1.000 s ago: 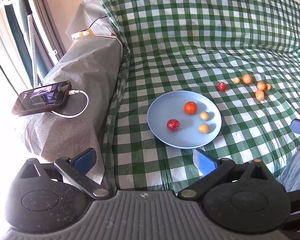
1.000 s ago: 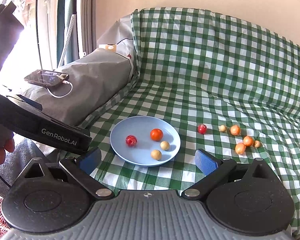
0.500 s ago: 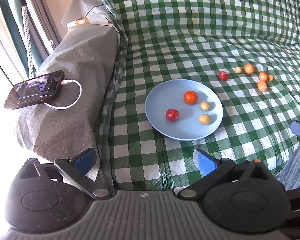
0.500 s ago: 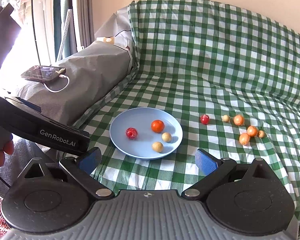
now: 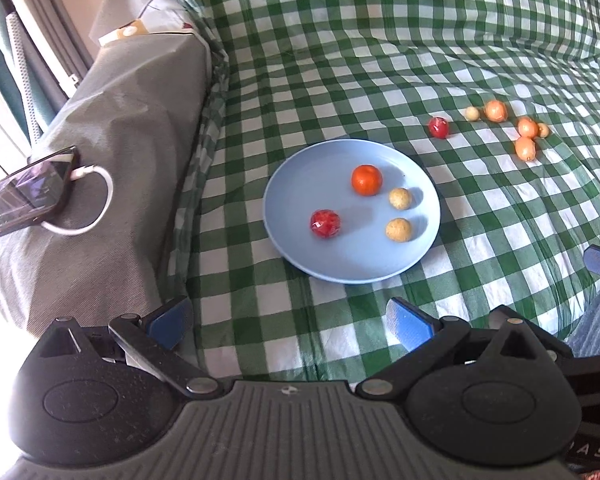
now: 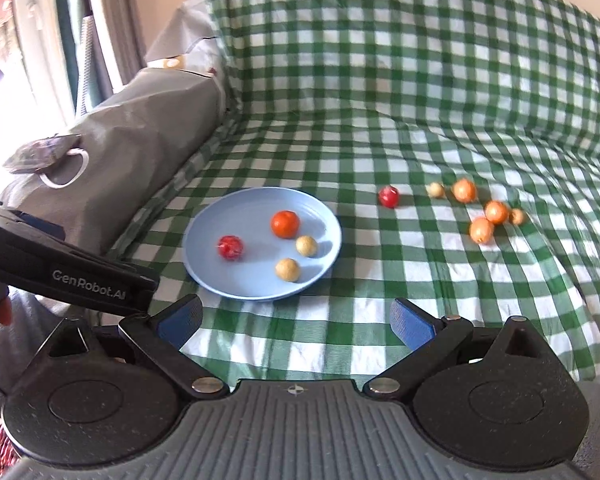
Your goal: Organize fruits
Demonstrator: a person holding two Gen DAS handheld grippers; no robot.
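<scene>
A light blue plate [image 5: 296,176] [image 6: 204,236] lies on the green checked cloth. It holds an orange fruit [image 5: 366,179] [image 6: 285,224], a red fruit [image 5: 325,223] [image 6: 230,247] and two small yellow fruits [image 5: 399,229] [image 6: 287,269]. To its right on the cloth lie a red fruit [image 5: 438,127] [image 6: 388,196] and a cluster of orange and yellow fruits [image 5: 525,148] [image 6: 481,230]. My left gripper [image 5: 288,322] is open and empty, near the plate's front. My right gripper [image 6: 296,320] is open and empty, just before the plate.
A grey covered armrest [image 5: 132,128] stands left of the plate, with a phone [image 5: 24,192] on a white cable. The left gripper's body [image 6: 68,276] shows at the left of the right wrist view. The cloth rises up the sofa back [image 6: 420,40].
Both grippers have moved forward and lower toward the plate; the plate and fruits look larger. Nothing was picked up and the fruits have not moved.
</scene>
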